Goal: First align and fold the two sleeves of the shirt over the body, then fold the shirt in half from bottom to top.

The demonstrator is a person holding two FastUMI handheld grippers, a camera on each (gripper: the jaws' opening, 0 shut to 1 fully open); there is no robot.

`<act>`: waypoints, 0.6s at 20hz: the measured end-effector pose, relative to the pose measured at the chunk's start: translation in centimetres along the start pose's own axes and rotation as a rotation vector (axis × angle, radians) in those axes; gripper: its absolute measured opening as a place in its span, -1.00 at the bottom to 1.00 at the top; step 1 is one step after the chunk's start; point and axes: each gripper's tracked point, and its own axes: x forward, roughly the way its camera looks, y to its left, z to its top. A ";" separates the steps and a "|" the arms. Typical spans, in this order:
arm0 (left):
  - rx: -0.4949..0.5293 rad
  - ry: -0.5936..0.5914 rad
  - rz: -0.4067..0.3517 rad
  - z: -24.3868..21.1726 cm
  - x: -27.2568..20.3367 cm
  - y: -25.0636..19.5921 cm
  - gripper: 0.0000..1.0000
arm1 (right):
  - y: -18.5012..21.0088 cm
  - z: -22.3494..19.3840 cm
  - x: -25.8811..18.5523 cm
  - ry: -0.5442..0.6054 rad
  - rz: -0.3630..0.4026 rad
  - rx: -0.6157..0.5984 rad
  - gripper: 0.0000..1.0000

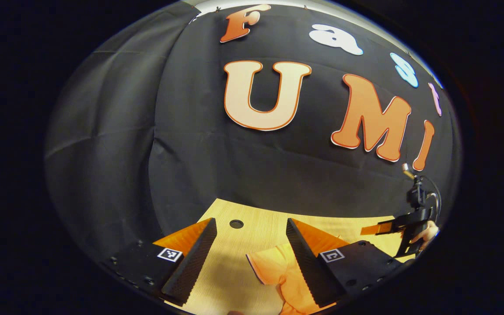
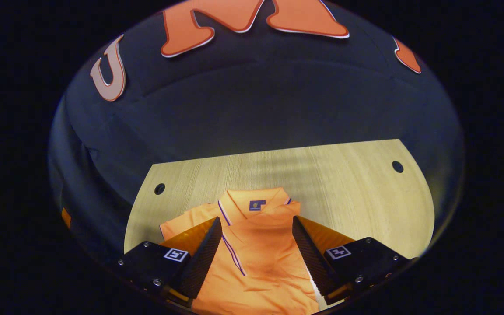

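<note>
A pale wooden table (image 2: 344, 183) stands against the booth's black cloth wall (image 2: 256, 109), which hangs in soft creases behind it. The tabletop has small round holes: one (image 2: 159, 189) ahead and to the left of the right gripper (image 2: 256, 243), another (image 2: 397, 166) far ahead on its right. In the left gripper view a hole (image 1: 236, 224) also lies just ahead, between the fingers of the left gripper (image 1: 250, 249).

Both grippers stand wide, holding nothing.

The orange shirt (image 2: 256, 262) lies flat on the table straight under and ahead of the right gripper, its body running between the two fingers. The collar (image 2: 252, 202) points away from the gripper, toward the wall, with a small dark label inside the neck and thin dark striping along the placket. One sleeve (image 2: 186, 221) spreads out beyond the left finger.

In the left gripper view, a sleeve end of the shirt (image 1: 278, 271) lies between the fingers, nearer the right one. Far off to the right, the other gripper (image 1: 403, 227) hangs above the table in a person's hand (image 1: 425, 232).
</note>
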 end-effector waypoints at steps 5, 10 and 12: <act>0.057 0.057 -0.017 -1.1 2.4 -2.4 0.96 | -2.6 2.9 -4.8 -0.123 -0.030 -0.035 0.97; 0.087 0.177 -0.010 -4.5 6.1 -3.7 0.96 | -4.5 4.5 -9.1 -0.198 -0.025 -0.076 0.97; 0.111 0.243 0.003 -6.2 7.3 -4.0 0.96 | -5.1 4.6 -10.4 -0.211 -0.027 -0.096 0.97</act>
